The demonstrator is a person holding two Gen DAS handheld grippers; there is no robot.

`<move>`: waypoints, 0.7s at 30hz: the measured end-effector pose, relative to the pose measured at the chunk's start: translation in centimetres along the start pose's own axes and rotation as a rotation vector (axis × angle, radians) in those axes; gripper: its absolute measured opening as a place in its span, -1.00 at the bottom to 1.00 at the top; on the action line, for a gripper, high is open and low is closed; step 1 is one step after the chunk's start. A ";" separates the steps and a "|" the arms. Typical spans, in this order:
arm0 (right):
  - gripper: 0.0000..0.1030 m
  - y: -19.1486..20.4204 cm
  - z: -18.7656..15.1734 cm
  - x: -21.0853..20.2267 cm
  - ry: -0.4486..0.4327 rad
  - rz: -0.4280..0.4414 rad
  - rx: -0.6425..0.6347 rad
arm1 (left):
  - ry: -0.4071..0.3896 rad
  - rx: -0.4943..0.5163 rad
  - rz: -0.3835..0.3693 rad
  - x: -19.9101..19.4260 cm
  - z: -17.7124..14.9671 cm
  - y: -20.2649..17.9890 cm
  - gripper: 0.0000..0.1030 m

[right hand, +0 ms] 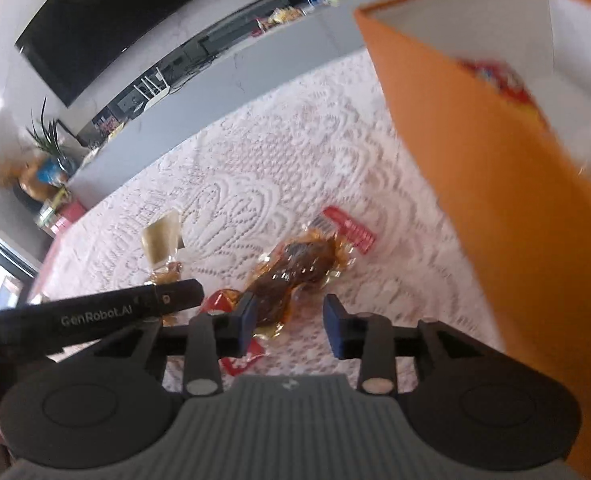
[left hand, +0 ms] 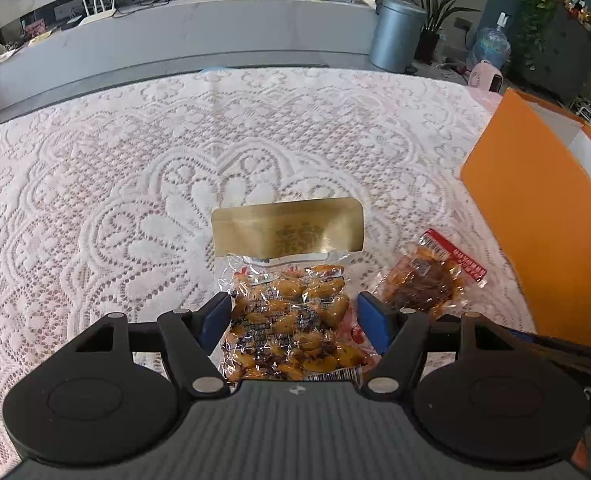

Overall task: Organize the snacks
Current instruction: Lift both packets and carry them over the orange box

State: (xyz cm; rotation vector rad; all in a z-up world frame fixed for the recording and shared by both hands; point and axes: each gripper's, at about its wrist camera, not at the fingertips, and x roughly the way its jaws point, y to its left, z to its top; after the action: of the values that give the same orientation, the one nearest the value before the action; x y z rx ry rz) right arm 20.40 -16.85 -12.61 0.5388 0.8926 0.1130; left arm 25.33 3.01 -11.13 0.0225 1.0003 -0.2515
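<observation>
Left wrist view: left gripper [left hand: 293,320] spread wide over the lace cloth [left hand: 115,200], blue pads [left hand: 218,318] on either side of a clear bag of yellow snacks [left hand: 291,320]. Bag lying flat, long axis running straight ahead along the fingers, gold header [left hand: 287,226] at the far end, near end hidden under the gripper body. Pads close beside the bag's edges, contact not discernible; nothing clamped. Small brown pack [left hand: 425,284] just to the right of the bag, red tab pointing away toward the orange box [left hand: 535,220] at far right. Right wrist view, blurred: right gripper [right hand: 287,322] also spread and grasping nothing, above the cloth beside the box [right hand: 495,200]. Brown pack [right hand: 295,270] ahead and slightly left of centre, long axis slanting from the left pad up toward the red tab, so skewed to the closing line. Left gripper's black body [right hand: 95,312] crossing at left over the bag [right hand: 163,256]. Judged: each pack nearer its own gripper; bag squarely placed for closing, brown pack needing a leftward shift and some wrist turn.
</observation>
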 end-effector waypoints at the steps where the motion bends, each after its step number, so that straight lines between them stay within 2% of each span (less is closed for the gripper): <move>1: -0.31 -0.2 -0.2 0.2 0.005 0.010 0.025 | 0.005 0.005 0.002 0.2 -0.1 0.0 0.53; 4: -0.32 -0.5 -0.2 1.0 0.010 0.025 0.078 | 0.018 0.017 0.004 0.6 -0.3 0.0 0.53; 8: -0.32 0.0 0.2 1.4 -0.015 0.039 0.071 | 0.027 0.020 -0.009 1.0 -0.4 0.1 0.53; 15: -0.35 -0.7 0.6 2.2 -0.035 0.060 0.124 | 0.018 0.077 0.009 1.2 -0.7 -0.5 0.53; 21: -0.37 0.3 0.6 3.0 -0.056 0.072 0.087 | 0.013 0.111 0.020 1.3 -1.0 -1.0 0.53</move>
State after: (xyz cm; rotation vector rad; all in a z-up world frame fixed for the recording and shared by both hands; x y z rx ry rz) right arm 22.77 -15.88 -14.34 0.6523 0.8262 0.1242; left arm 24.99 1.91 -12.67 0.1349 0.9975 -0.2888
